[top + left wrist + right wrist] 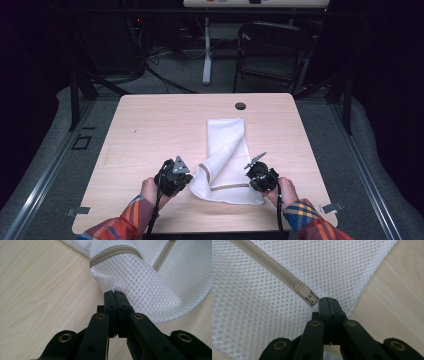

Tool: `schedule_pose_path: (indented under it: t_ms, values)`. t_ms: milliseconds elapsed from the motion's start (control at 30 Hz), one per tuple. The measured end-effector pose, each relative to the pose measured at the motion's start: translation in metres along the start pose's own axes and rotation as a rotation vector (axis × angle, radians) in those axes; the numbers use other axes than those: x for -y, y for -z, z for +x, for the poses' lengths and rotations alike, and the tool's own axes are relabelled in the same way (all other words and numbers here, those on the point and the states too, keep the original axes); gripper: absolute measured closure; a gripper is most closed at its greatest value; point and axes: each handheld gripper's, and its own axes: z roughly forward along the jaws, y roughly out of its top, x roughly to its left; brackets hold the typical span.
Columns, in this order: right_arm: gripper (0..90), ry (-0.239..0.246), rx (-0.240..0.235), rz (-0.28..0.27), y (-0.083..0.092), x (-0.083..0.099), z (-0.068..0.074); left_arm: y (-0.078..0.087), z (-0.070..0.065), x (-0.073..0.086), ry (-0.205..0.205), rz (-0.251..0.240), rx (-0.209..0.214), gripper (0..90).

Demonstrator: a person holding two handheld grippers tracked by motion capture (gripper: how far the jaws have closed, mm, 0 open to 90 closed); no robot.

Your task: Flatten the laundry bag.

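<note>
Left gripper [115, 293] clamps mesh bag [140, 277] fold; right gripper [327, 299] pinches bag edge; bare table [150, 125] beyond.

This looks like a lab or recording studio. A plain wooden table [150, 130] stands on grey carpet [45, 150] between black curtains [385, 75]. Behind it are a folding chair [272, 52], loose cables [160, 57] and a desk leg [207, 50].

Table [150, 130] brightly lit, dark surroundings, soft focus, close views sharp
</note>
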Motion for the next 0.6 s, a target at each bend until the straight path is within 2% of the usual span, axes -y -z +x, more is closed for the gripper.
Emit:
schedule_pose_path:
  t_ms: [33,67,100,200,367,567,600]
  values:
    - [90.0,0.003,0.003,0.004,0.000,0.000,-0.001,0.000,-0.001,0.001,-0.003,0.007,0.002,89.5]
    - [90.0,-0.034,-0.003,-0.036,-0.002,0.002,0.001,0.000,-0.001,0.002,-0.004,0.014,0.006,89.5]
    - [90.0,-0.019,-0.004,-0.016,-0.001,0.001,0.000,0.000,-0.001,0.003,-0.002,0.021,0.011,89.4]
    - [90.0,-0.010,-0.001,-0.003,0.000,0.001,-0.001,-0.001,0.000,0.006,-0.003,0.053,0.025,89.4]
    - [90.0,-0.012,-0.001,0.000,0.001,0.001,-0.001,-0.002,0.002,0.014,0.006,0.105,0.056,89.3]
    - [90.0,-0.011,0.006,0.014,0.002,0.002,-0.002,-0.006,0.003,0.017,0.014,0.135,0.072,88.9]
    - [90.0,-0.033,0.000,-0.003,0.001,0.003,-0.001,-0.007,0.003,0.017,0.015,0.137,0.074,88.7]
